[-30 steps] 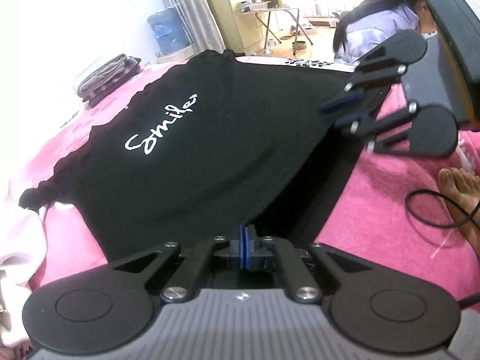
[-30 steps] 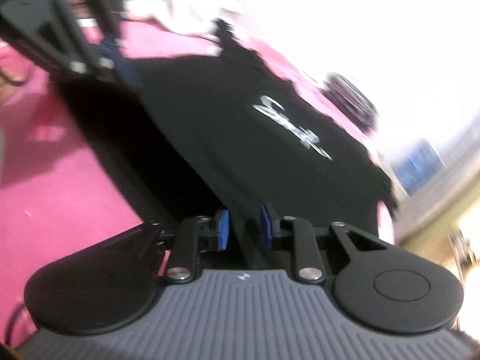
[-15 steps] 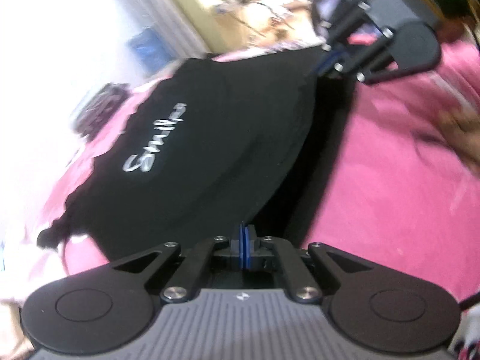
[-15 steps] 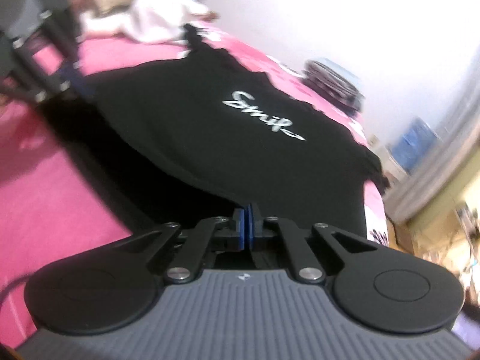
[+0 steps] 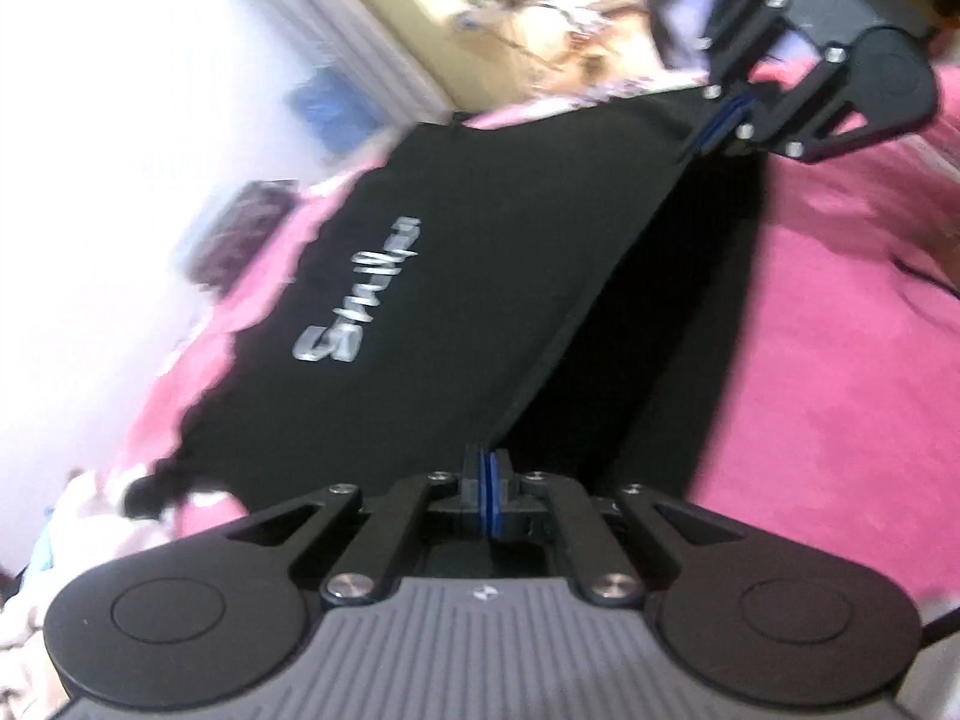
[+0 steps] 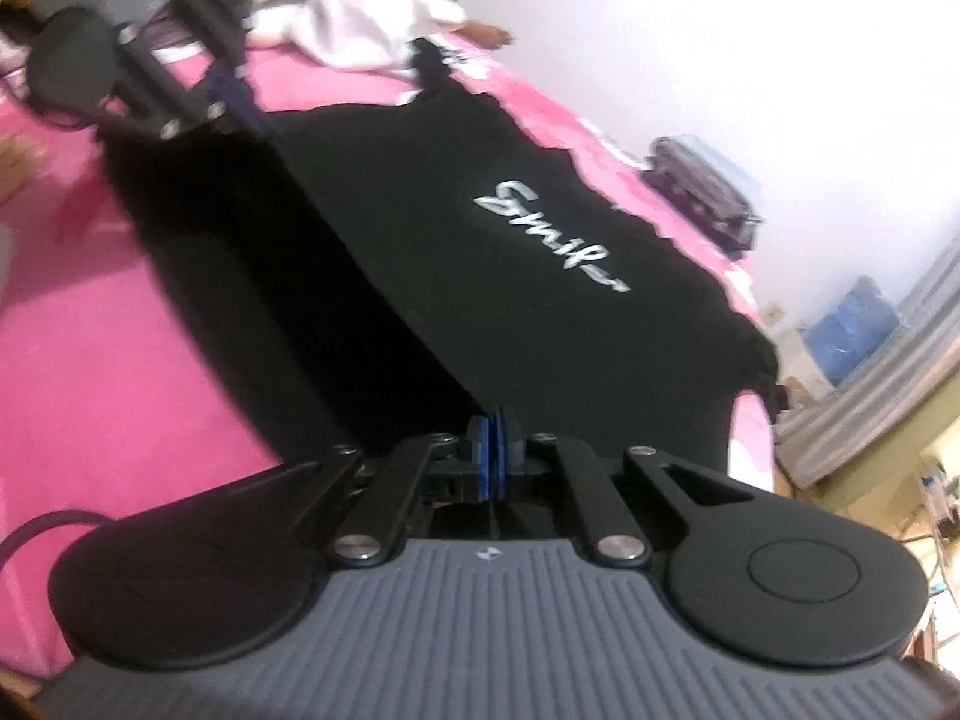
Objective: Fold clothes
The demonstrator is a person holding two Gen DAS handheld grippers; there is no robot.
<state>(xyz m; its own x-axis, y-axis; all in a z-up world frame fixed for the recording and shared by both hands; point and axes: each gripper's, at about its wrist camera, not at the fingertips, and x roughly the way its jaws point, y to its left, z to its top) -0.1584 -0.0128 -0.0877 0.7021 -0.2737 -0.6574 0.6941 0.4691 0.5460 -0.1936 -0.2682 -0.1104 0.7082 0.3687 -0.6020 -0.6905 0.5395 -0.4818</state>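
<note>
A black T-shirt [image 5: 420,300] with white "Smile" lettering lies on a pink bed cover; it also shows in the right wrist view [image 6: 540,276]. My left gripper [image 5: 487,468] is shut on one corner of its near hem. My right gripper [image 6: 489,432] is shut on the other corner. Both hold the hem taut and lifted above the bed, with a dark shadow beneath. Each gripper appears in the other's view: the right gripper [image 5: 720,126] and the left gripper [image 6: 231,99].
The pink bed cover [image 5: 840,330] spreads to the sides. A dark folded stack [image 6: 702,192] lies near the wall. White clothes [image 6: 372,18] lie beyond the shirt's far end. A blue water bottle [image 6: 852,324] stands by the curtain. A cable [image 6: 36,531] lies on the bed.
My right gripper has shut on the hem corner. Both grippers have lifted the hem and drawn it taut, and the views have tilted.
</note>
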